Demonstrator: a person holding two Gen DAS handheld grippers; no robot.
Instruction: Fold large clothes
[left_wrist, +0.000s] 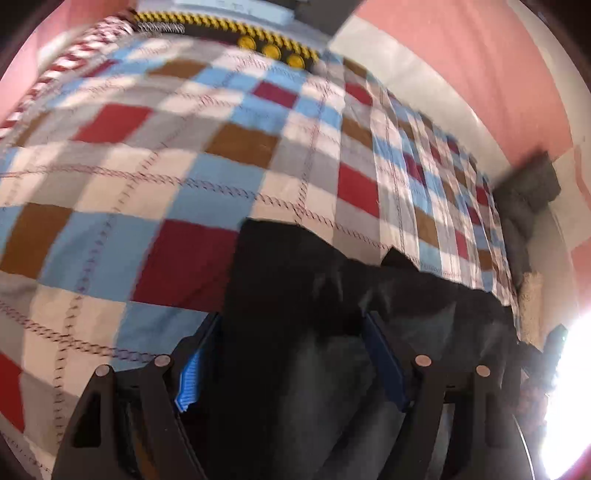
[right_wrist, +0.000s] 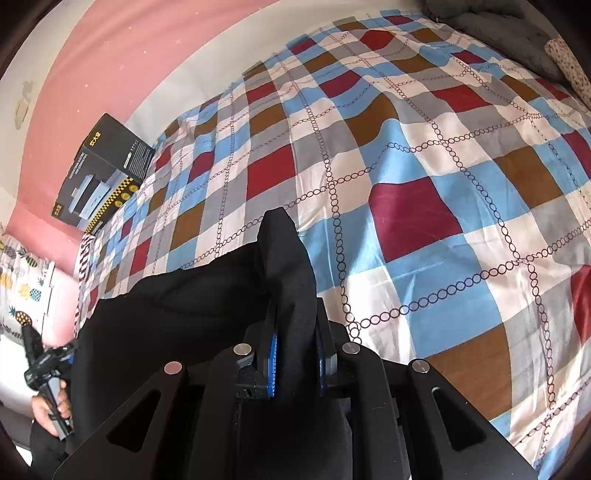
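A large black garment (left_wrist: 295, 280) hangs above a bed with a checked cover (left_wrist: 184, 147). In the left wrist view the cloth fills the gap between my left gripper's (left_wrist: 291, 332) wide-apart blue-padded fingers (left_wrist: 190, 373); the view is blurred and I cannot tell whether they clamp it. In the right wrist view my right gripper (right_wrist: 295, 347) is shut on a bunched edge of the black garment (right_wrist: 284, 258), which sticks up between the jaws and drapes away to the left (right_wrist: 166, 306). The checked bed cover (right_wrist: 406, 166) lies below.
A black printed box (right_wrist: 103, 173) stands at the bed's far left corner against the pink wall; it also shows in the left wrist view (left_wrist: 258, 40). Grey pillows (right_wrist: 509, 37) lie at the bed's head. A hand with the other gripper's handle (right_wrist: 48, 376) is at lower left.
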